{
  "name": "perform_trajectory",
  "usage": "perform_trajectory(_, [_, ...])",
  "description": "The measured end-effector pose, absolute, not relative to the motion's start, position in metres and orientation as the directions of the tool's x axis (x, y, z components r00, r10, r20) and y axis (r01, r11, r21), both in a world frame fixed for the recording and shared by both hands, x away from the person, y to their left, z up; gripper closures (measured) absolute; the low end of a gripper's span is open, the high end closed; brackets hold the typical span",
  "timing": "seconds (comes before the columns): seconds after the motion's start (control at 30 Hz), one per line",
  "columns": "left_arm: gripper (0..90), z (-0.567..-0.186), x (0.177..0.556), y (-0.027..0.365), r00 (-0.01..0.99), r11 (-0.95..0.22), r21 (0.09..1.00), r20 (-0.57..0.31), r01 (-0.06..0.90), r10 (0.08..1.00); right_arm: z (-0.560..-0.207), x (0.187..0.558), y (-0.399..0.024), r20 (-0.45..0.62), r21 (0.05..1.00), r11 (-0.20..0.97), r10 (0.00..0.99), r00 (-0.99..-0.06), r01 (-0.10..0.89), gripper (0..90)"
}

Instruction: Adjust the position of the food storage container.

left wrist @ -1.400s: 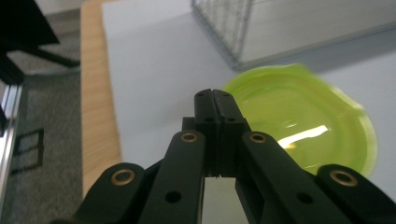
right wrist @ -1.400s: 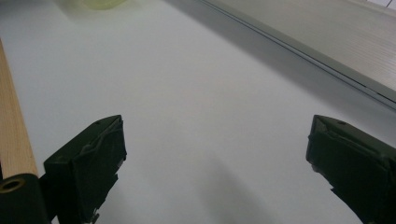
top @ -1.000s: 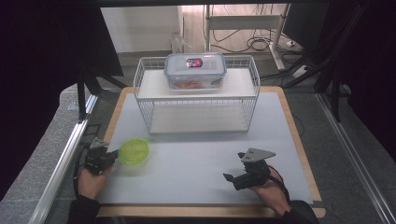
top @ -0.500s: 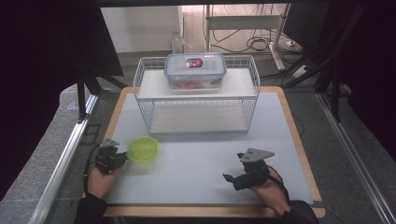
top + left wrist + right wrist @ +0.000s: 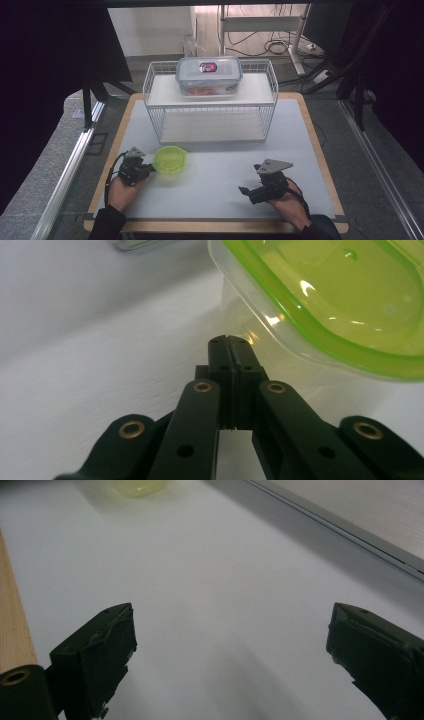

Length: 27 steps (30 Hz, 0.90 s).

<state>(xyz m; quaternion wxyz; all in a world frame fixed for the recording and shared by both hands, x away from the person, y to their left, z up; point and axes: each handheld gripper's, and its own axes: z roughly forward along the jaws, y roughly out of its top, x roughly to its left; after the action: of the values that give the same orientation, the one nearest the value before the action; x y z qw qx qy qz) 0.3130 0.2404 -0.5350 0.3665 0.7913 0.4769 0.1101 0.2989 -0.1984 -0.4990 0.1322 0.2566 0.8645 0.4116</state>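
bowl (image 5: 170,160): on bench, just before rack (image 5: 210,107) | left gripper (image 5: 148,169): jaws closed, empty, tips at bowl's rim | right gripper (image 5: 243,190): jaws apart, empty | handling: likely light, stiff, slick plastic; pinch rim

It looked like a lab: dark curtains flanked the table (image 5: 320,150), with cables (image 5: 272,47) and metal frames behind it.

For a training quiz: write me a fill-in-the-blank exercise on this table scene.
1. The left gripper has its jaws ____.
2. The right gripper has its jaws ____.
3. The lidded container stands on the wire rack's ____ shelf.
4. The bowl beside the left gripper is ____ in colour.

Missing words: shut; open; top; green
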Motion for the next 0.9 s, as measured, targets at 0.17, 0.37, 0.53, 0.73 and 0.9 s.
perform_trajectory(0.17, [89.5,-0.533,0.312,0.216,0.573,-0.33,0.677,-0.165,0.658,0.803,-0.499,0.299,-0.198,-0.02,0.779,0.532,0.551,-0.834,0.333,5.7])
perform_trajectory(0.37, [89.5,-0.531,0.311,0.187,0.634,-0.392,0.669,-0.153,0.631,0.758,-0.499,0.299,-0.198,-0.018,0.778,0.532,0.552,-0.834,0.335,5.7])
perform_trajectory(0.53, [89.5,-0.53,0.312,0.18,0.637,-0.431,0.651,-0.105,0.624,0.764,-0.499,0.299,-0.198,-0.018,0.777,0.532,0.552,-0.834,0.336,5.7])
perform_trajectory(0.73, [89.5,-0.531,0.333,0.201,0.575,-0.342,0.691,-0.131,0.637,0.807,-0.5,0.299,-0.198,-0.018,0.772,0.538,0.549,-0.836,0.337,5.7])
perform_trajectory(0.9, [89.5,-0.532,0.349,0.19,0.616,-0.353,0.712,-0.14,0.607,0.775,-0.5,0.299,-0.198,-0.017,0.771,0.539,0.55,-0.835,0.339,5.7])
